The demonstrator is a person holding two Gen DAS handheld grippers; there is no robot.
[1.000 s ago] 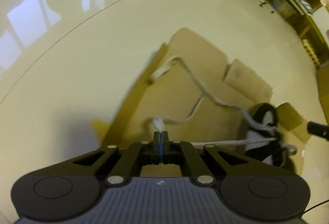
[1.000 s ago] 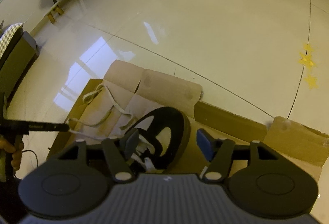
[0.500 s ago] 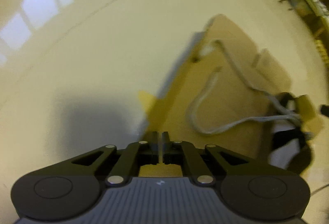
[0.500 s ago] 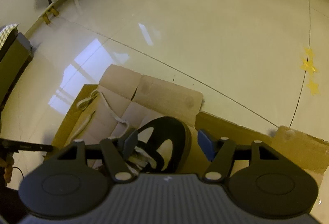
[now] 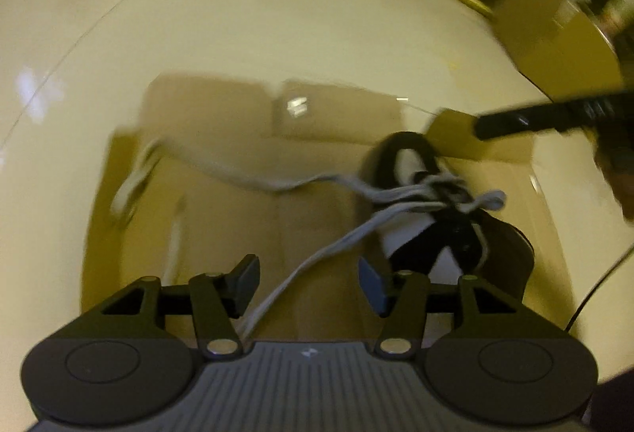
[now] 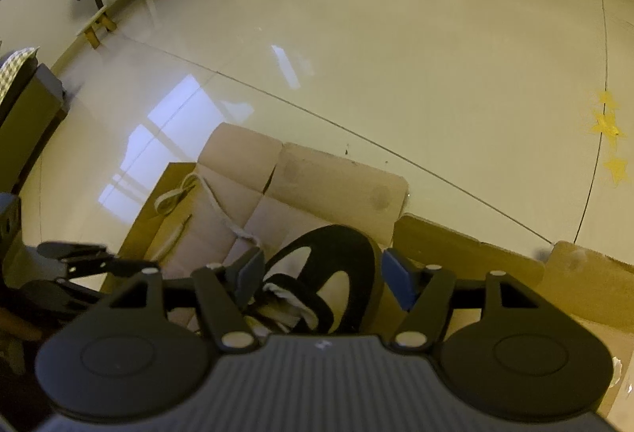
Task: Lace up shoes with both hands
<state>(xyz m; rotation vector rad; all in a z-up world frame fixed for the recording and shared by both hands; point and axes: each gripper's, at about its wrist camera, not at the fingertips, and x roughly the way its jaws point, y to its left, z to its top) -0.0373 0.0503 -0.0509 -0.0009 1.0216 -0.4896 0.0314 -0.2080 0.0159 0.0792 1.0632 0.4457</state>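
Fingers of the left gripper (image 5: 307, 287) tilt down, opening, a loose grey lace (image 5: 317, 257) between them. Right gripper (image 6: 321, 275) hovers spread over the black shoe (image 6: 337, 261) on flattened cardboard (image 6: 337, 182).

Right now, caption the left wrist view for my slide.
Left gripper opening over a loose lace beside the shoe.

You're over glossy, reflective floor (image 6: 356, 48) and matt brown cardboard (image 6: 337, 182), slightly stained. Your shoe (image 6: 337, 265) looks black cloth; its lace (image 5: 337, 246) is flat woven fabric. Gripper bodies look matt ribbed plastic.
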